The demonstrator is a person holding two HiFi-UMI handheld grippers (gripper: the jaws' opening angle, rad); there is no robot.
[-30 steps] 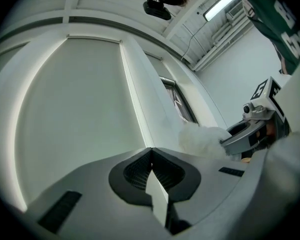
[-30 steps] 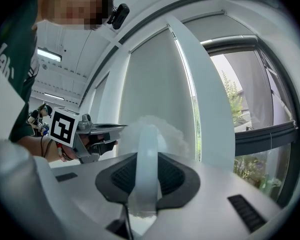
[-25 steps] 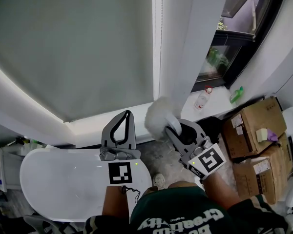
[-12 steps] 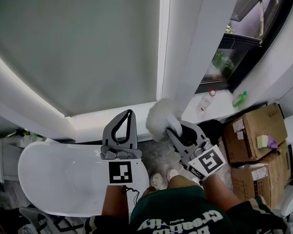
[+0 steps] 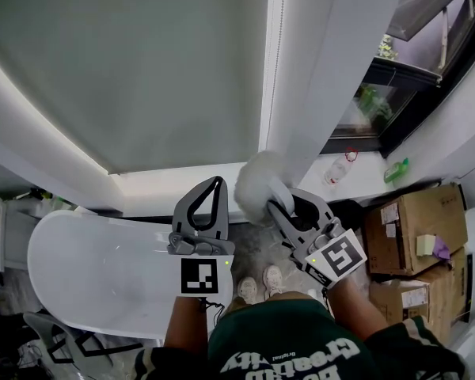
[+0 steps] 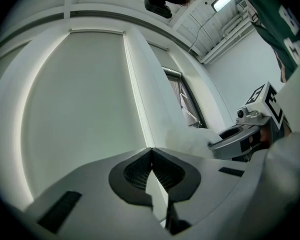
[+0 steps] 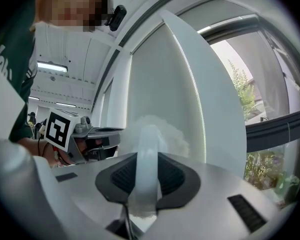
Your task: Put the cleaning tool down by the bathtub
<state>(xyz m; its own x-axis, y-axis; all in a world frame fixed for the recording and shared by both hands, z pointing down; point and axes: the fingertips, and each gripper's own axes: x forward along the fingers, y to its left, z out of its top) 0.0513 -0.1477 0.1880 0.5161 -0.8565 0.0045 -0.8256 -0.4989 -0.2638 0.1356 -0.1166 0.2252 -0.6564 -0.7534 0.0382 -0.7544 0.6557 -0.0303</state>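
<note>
The right gripper (image 5: pixel 275 206) fingers clamp the white fluffy duster (image 5: pixel 257 182); the left gripper (image 5: pixel 214 184) is closed and empty. I fear the handle slipping before I reach the white oval bathtub (image 5: pixel 87 267) at 9 o'clock.

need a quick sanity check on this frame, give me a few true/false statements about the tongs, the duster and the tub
1. The right tongs grip the duster by its handle. True.
2. The left tongs hold a bottle. False: they are shut on nothing.
3. The duster lies in the tub. False: it is held up in the right tongs, not in the tub.
4. Boxes stand at the person's right. True.
</note>
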